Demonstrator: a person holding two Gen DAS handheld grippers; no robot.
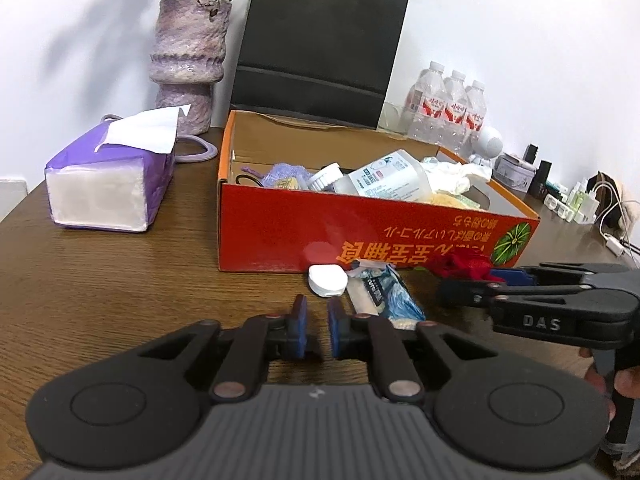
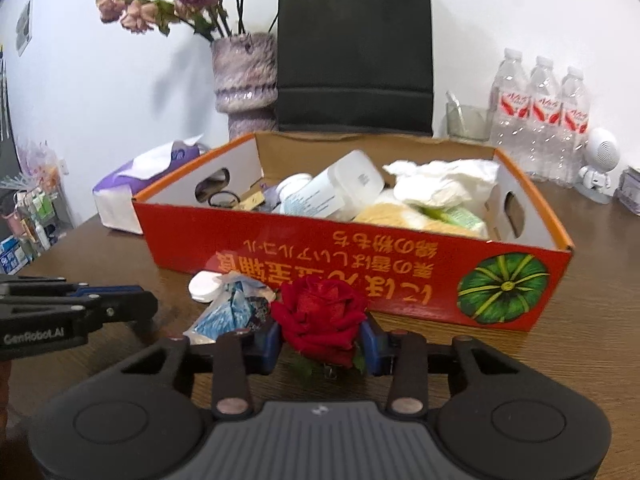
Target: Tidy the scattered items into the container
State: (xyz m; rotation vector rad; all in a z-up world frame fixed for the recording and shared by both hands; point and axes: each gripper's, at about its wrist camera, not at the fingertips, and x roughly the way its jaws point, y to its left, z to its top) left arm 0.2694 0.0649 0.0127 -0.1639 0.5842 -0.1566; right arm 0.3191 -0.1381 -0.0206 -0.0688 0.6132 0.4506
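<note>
A red cardboard box point(image 1: 280, 232) point(image 2: 320, 252) stands on the wooden table, holding a plastic bottle point(image 1: 384, 178), crumpled tissue point(image 2: 440, 184) and other items. In front of it lie a white round case point(image 1: 327, 279) point(image 2: 205, 285) and a blue snack packet point(image 1: 384, 296) point(image 2: 236, 312). My right gripper point(image 2: 322, 338) is shut on a red rose point(image 2: 320, 316), low over the table before the box; it also shows in the left wrist view point(image 1: 468, 276). My left gripper point(image 1: 317, 324) is slightly open and empty, just short of the white case.
A purple tissue pack point(image 1: 108, 184) lies left of the box. A purple vase point(image 1: 188, 60) and black paper bag point(image 1: 320, 40) stand behind it. Water bottles point(image 1: 448, 108), a white speaker point(image 2: 600, 164) and small items sit at the right.
</note>
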